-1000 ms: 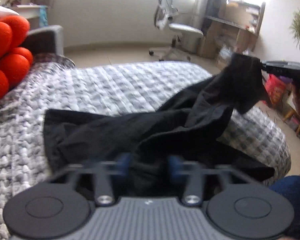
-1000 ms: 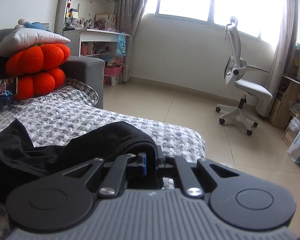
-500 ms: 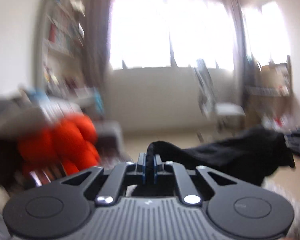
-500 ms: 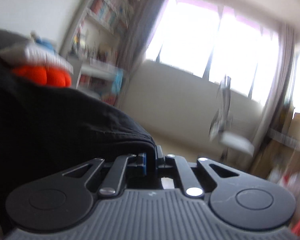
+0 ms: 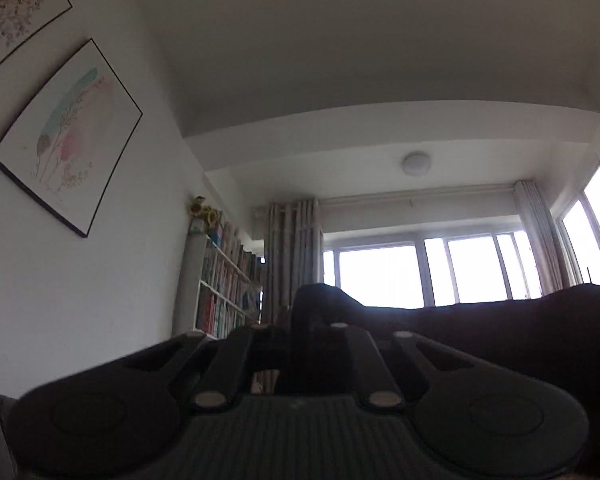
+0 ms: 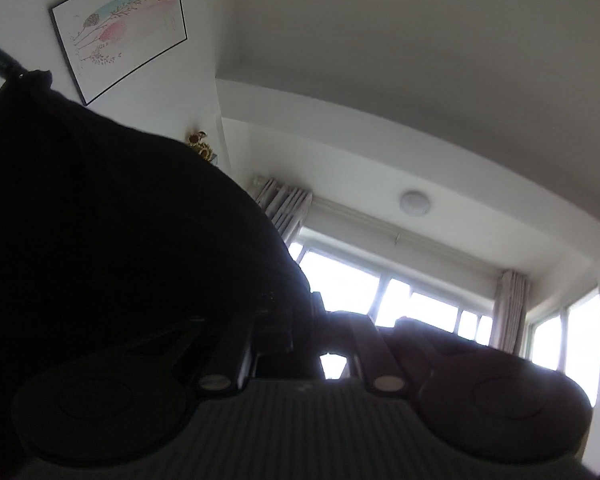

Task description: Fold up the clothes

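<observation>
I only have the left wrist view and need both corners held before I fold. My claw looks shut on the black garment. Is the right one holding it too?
Observer: Yes. The right wrist view shows the right claw shut on an edge of the black garment.
Operator: How does the cloth run from there?
Observer: It rises up-left as one broad dark sheet to the left claw, which pinches a bunched corner.
Operator: Can you see the bed from that side?
Observer: No. That camera tilts upward too, showing only the ceiling and a framed print above the garment.
</observation>
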`<state>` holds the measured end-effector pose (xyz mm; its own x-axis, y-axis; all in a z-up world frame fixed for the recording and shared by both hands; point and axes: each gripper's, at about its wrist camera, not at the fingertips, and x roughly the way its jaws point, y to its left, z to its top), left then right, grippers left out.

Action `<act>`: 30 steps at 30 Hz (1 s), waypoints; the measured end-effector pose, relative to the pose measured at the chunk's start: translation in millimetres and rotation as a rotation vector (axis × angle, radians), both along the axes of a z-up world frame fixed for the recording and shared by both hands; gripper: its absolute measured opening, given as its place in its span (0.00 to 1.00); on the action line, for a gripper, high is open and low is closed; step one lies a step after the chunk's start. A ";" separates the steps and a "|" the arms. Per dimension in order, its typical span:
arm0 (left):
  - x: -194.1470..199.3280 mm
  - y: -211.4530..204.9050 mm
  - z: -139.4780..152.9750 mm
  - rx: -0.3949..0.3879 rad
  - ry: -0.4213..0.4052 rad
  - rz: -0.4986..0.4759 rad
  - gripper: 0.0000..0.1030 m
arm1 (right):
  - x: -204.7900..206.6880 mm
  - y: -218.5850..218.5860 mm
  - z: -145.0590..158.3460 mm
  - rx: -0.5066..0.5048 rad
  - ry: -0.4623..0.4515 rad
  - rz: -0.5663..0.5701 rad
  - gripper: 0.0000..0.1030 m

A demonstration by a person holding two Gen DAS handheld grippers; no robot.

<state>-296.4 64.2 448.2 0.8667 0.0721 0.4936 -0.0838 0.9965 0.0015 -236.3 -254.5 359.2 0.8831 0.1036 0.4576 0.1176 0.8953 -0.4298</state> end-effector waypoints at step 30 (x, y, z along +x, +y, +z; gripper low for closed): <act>361.8 -58.1 -222.3 0.285 0.615 0.040 0.07 | 266.3 -80.8 -166.2 0.144 0.687 -0.126 0.07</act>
<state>65.4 6.1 225.9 0.9952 0.0502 -0.0839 -0.0205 0.9462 0.3229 30.0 -335.3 193.0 0.9780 -0.0382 -0.2053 -0.0307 0.9461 -0.3223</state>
